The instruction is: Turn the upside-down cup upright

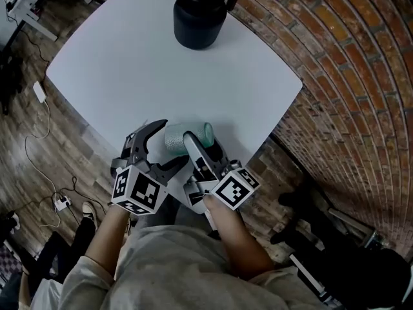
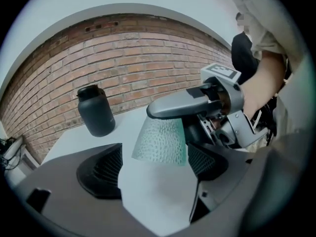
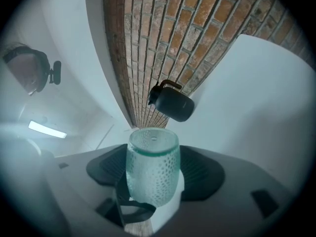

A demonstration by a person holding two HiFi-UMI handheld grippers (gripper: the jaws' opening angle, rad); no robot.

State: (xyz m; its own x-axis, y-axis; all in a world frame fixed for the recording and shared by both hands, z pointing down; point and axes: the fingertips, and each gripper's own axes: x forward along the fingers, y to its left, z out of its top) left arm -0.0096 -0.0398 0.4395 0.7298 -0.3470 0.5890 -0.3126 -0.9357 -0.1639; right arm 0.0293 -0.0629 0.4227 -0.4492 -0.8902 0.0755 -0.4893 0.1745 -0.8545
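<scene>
A clear teal dimpled cup point(image 1: 175, 138) hangs on its side over the near corner of the white table point(image 1: 129, 70). My right gripper point(image 1: 203, 144) is shut on the cup, one pad on each side of its wall. In the right gripper view the cup point(image 3: 150, 169) fills the gap between the pads, its far end toward the brick floor. My left gripper point(image 1: 169, 144) is open, its jaws spread wide round the cup's left end without touching it. In the left gripper view the cup point(image 2: 160, 142) sits ahead between the wide pads, under a finger of the right gripper point(image 2: 187, 105).
A black jug with a handle point(image 1: 200, 15) stands at the table's far side, also seen as the black jug point(image 2: 96, 111) and the jug point(image 3: 170, 102). Brick floor surrounds the table on the right, wood floor with cables on the left. The person's body is just below the grippers.
</scene>
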